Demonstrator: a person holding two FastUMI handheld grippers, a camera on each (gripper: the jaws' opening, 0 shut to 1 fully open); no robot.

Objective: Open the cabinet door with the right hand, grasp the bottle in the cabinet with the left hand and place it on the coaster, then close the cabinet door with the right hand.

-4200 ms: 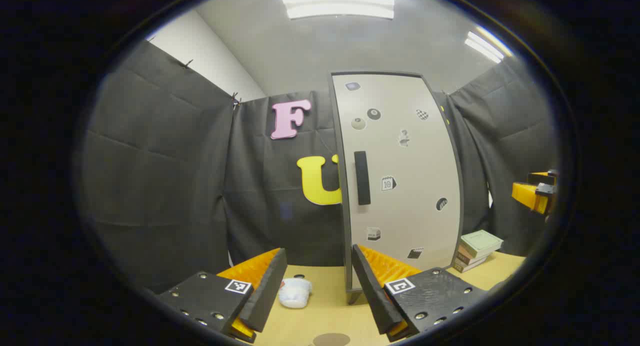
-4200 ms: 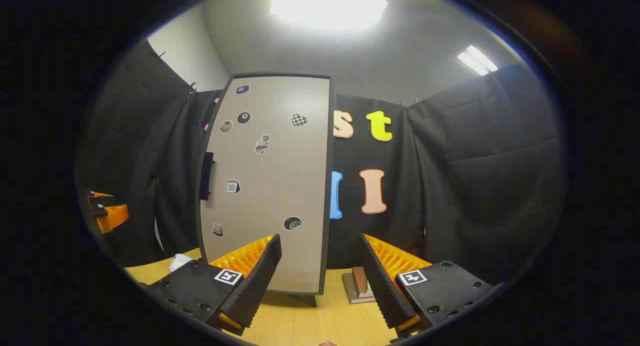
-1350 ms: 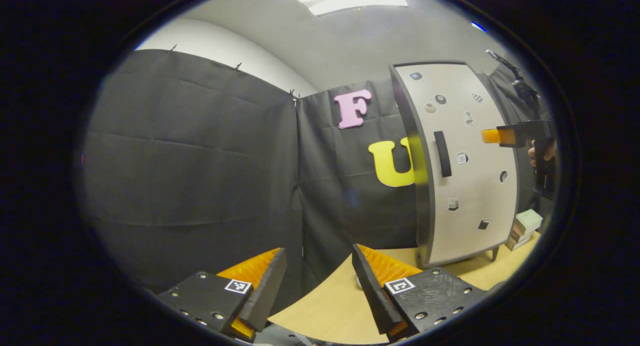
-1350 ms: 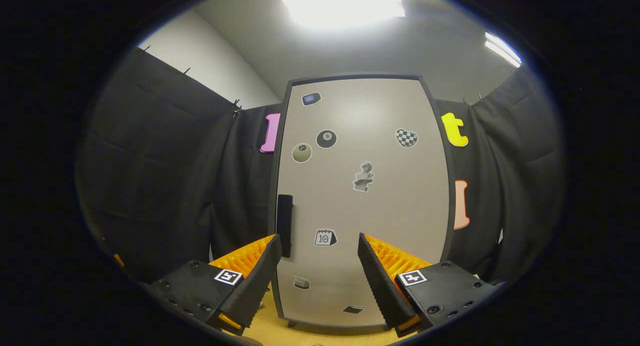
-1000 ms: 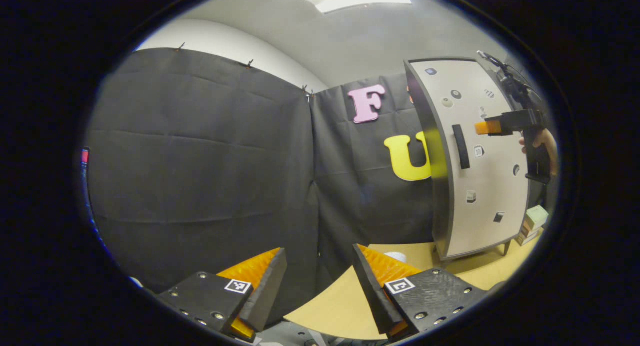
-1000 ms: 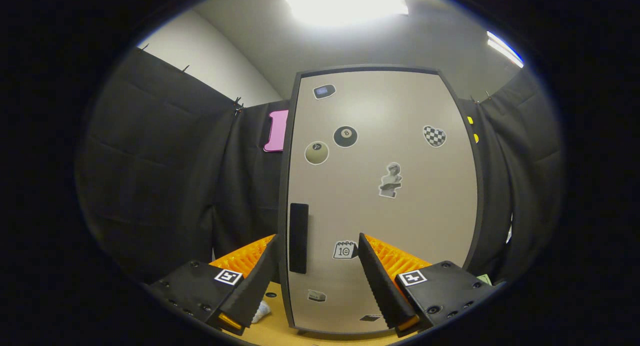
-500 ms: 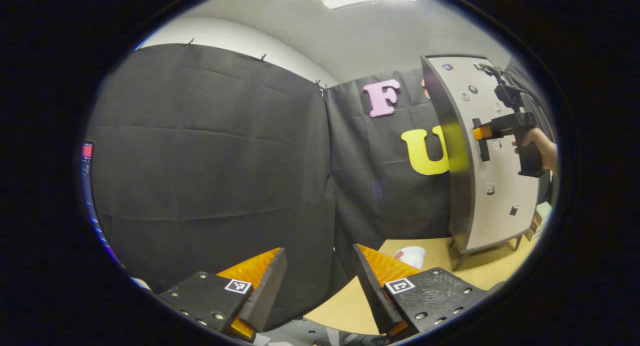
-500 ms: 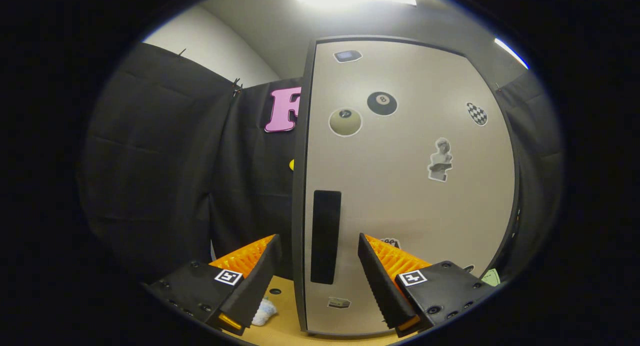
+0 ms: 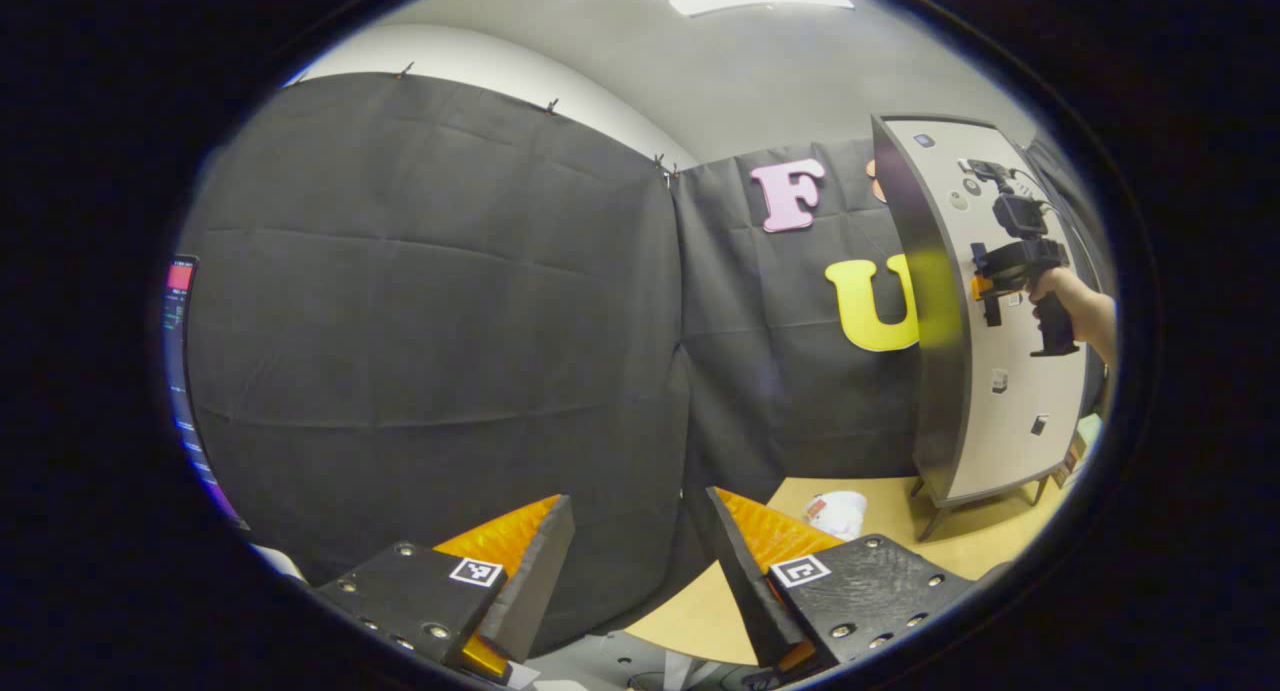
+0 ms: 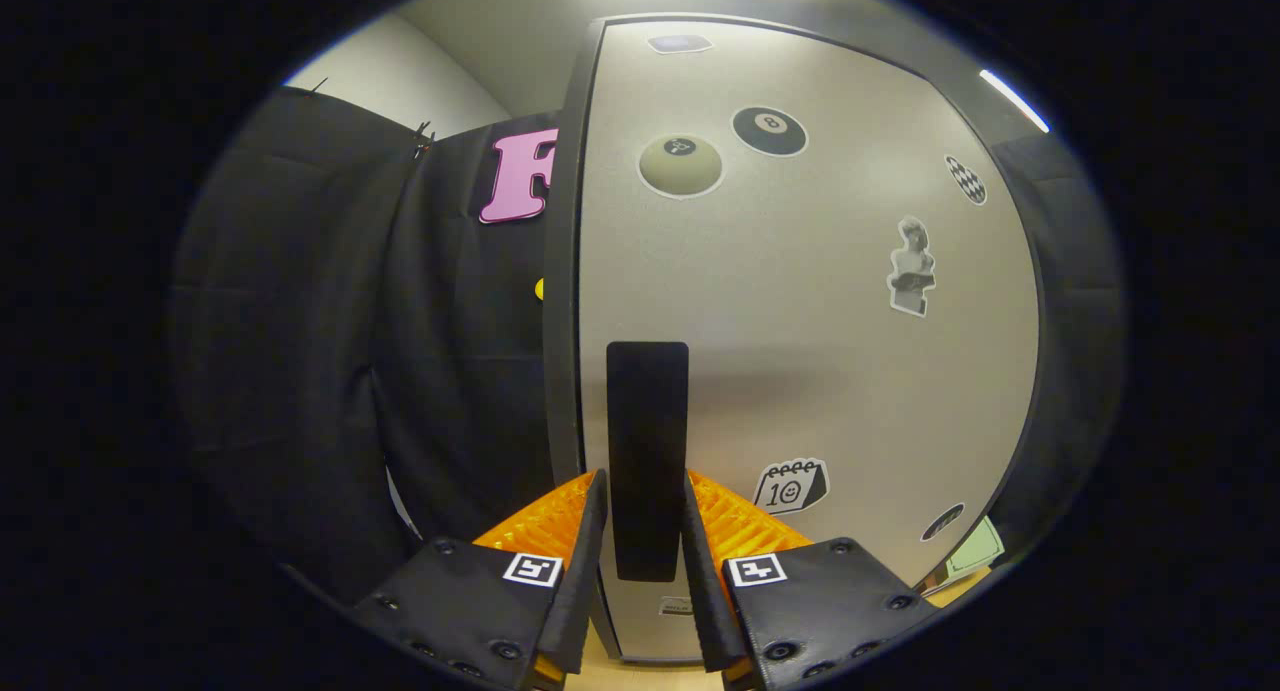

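The tall grey cabinet [image 10: 820, 371] with stickers on its door stands closed, so the bottle inside is hidden. A black upright handle [image 10: 647, 441] runs near the door's left edge. My right gripper [image 10: 645, 481] is shut on the lower part of that handle, a finger pressing each side. In the left gripper view the same cabinet [image 9: 1010, 401] stands at the far right, with the right gripper [image 9: 985, 286] and the hand [image 9: 1085, 311] holding it at the handle. My left gripper [image 9: 640, 551] is open and holds nothing, facing the cloth wall well left of the cabinet.
The wooden table [image 9: 950, 546] carries a crumpled white object [image 9: 838, 513] just left of the cabinet's legs. A green-topped stack of books [image 10: 975, 549] lies beside the cabinet's right foot. A screen edge [image 9: 178, 301] glows at the far left.
My right gripper has moved in to the door handle and its fingers have shut on it. The left gripper has swung further left, away from the cabinet.
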